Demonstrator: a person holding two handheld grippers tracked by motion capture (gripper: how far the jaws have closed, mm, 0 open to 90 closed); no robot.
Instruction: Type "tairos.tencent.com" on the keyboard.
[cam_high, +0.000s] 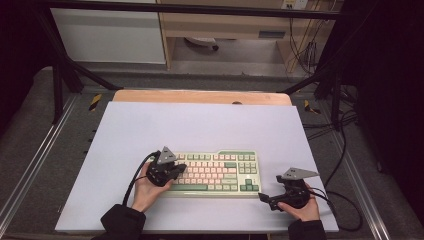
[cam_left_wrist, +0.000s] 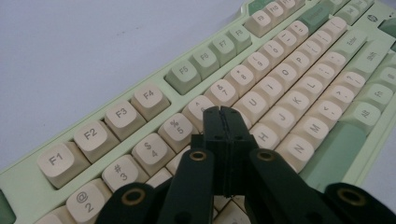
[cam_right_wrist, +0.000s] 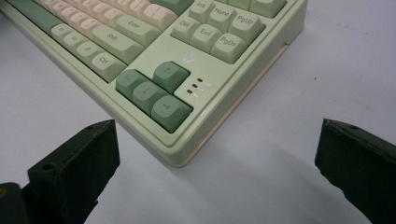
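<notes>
The pale green plastic keyboard with cream and green keycaps (cam_high: 216, 172) is showing a smooth, faintly glossy finish, lying on the matt white smooth-looking table sheet (cam_high: 200, 125).

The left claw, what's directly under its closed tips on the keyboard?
The left claw, shut with nothing in it, is over the keyboard's cream letter keys, near the key marked H. The key right beneath the tips is covered.
</notes>
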